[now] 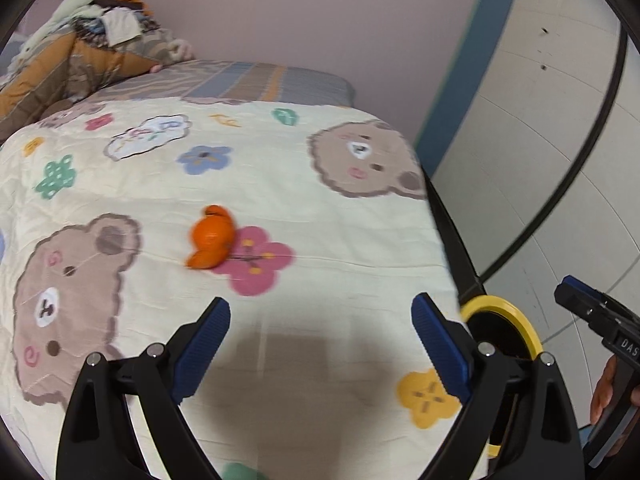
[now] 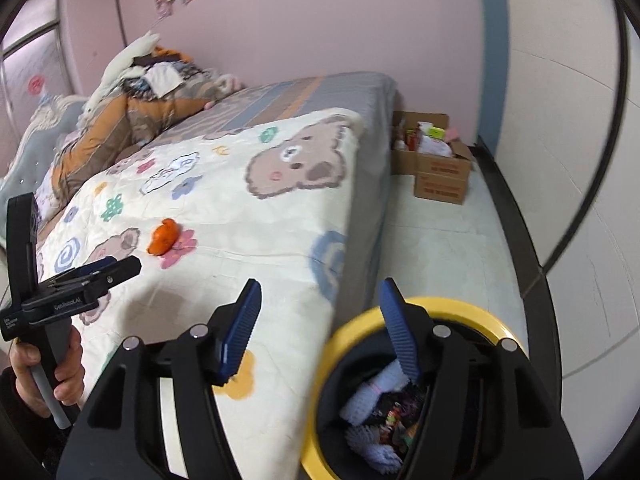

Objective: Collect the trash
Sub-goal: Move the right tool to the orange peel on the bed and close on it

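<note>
An orange peel [image 1: 210, 239] lies on the cream bear-print blanket [image 1: 280, 184] on the bed; it also shows in the right wrist view [image 2: 163, 237]. My left gripper [image 1: 320, 324] is open and empty, hovering above the blanket short of the peel. My right gripper [image 2: 320, 316] is open and empty above the bed's edge and a yellow-rimmed black trash bin [image 2: 460, 314]. The bin holds pale blue cloth and wrappers. The bin also shows at the right of the left wrist view [image 1: 508, 312].
A pile of clothes and a quilt [image 2: 132, 108] lies at the head of the bed. A cardboard box [image 2: 436, 164] full of items stands on the floor by the pink wall. A white curved wall [image 2: 580, 160] borders the narrow floor strip.
</note>
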`<state>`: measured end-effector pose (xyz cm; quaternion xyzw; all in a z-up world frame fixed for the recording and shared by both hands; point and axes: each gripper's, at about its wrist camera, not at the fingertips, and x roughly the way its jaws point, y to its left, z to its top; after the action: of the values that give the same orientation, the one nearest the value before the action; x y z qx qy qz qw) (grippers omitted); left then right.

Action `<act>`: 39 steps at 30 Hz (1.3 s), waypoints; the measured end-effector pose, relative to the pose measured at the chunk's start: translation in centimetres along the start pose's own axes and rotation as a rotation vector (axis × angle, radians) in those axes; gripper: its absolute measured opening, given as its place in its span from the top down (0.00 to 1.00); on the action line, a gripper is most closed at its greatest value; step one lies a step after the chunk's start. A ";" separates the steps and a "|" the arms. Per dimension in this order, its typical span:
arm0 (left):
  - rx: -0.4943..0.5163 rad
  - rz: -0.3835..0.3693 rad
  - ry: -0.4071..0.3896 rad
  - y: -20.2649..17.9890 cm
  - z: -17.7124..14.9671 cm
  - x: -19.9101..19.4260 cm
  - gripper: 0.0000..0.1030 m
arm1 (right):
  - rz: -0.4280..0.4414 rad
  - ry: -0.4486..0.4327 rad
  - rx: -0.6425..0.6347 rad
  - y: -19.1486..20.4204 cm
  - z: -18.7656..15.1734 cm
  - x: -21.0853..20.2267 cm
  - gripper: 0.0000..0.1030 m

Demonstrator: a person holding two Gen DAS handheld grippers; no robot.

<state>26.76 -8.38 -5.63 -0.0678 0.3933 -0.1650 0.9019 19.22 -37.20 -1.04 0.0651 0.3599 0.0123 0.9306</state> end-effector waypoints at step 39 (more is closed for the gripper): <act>-0.125 0.081 0.020 11.8 2.3 5.2 0.24 | 0.259 0.468 -0.244 22.4 10.3 22.0 0.43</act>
<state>34.65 0.79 -10.60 -0.1066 0.4141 -0.1042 0.8979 43.00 -14.60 -5.31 -0.0066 0.5492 0.1891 0.8140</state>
